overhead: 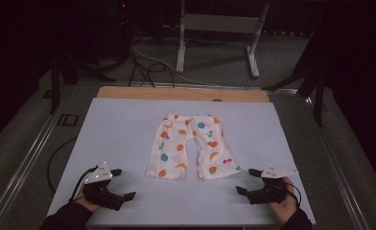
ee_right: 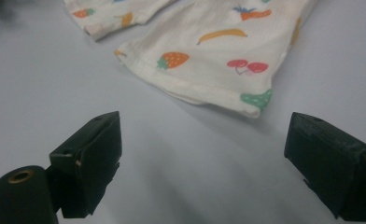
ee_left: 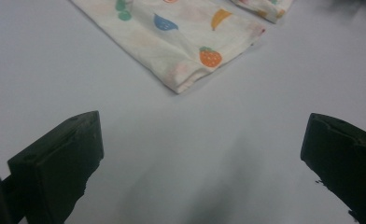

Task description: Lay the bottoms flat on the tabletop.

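A small pair of cream trousers [overhead: 191,146] printed with coloured fruit lies flat in the middle of the white mat [overhead: 119,129], waistband away from me, leg hems toward me. My left gripper [overhead: 123,184] rests near the front left of the mat, open and holding nothing, its jaws wide apart. One leg hem [ee_left: 190,70] lies ahead of it in the left gripper view [ee_left: 202,154]. My right gripper [overhead: 247,181] sits at the front right, open too, with the other leg hem [ee_right: 209,88] just beyond its jaws in the right gripper view [ee_right: 204,154].
A wooden table edge [overhead: 181,93] shows beyond the mat. Metal rails [overhead: 28,158] run along both sides. Cables [overhead: 145,67] and a white frame stand [overhead: 219,28] lie on the dark floor behind the table.
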Available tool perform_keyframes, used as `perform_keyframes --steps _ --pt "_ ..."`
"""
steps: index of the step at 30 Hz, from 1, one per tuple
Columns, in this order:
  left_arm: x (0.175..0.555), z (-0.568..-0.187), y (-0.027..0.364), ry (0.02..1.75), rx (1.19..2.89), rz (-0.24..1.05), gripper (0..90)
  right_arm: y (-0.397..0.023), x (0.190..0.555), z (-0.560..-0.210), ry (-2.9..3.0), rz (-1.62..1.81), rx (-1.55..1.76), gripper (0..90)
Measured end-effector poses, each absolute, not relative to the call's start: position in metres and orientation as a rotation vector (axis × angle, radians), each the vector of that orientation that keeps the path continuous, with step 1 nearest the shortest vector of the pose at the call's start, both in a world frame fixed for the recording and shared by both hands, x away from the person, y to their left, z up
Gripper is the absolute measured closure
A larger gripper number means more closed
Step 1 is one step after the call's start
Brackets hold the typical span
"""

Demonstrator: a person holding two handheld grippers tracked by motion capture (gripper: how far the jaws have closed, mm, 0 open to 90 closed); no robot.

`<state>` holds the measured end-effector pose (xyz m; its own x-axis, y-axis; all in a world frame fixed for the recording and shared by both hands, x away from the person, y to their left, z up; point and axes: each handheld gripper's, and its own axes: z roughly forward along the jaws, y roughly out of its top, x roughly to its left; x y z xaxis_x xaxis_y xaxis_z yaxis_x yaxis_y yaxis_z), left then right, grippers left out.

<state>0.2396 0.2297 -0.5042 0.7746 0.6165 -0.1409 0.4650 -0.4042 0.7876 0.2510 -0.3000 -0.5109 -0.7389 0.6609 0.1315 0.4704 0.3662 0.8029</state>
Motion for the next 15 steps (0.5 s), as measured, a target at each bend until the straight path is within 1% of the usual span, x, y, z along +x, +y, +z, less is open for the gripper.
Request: perform_keyframes --steps 3,15 --pt "0.238 -0.5016 0.2304 0.802 2.065 0.24 0.0 -0.2994 0.2507 -0.5132 2.418 1.305 1.013 11.2" --pt "0.2378 -0.5026 0.2297 0.799 2.063 0.22 0.0 -0.2962 0.2534 -0.5182 2.435 1.278 1.013 11.3"
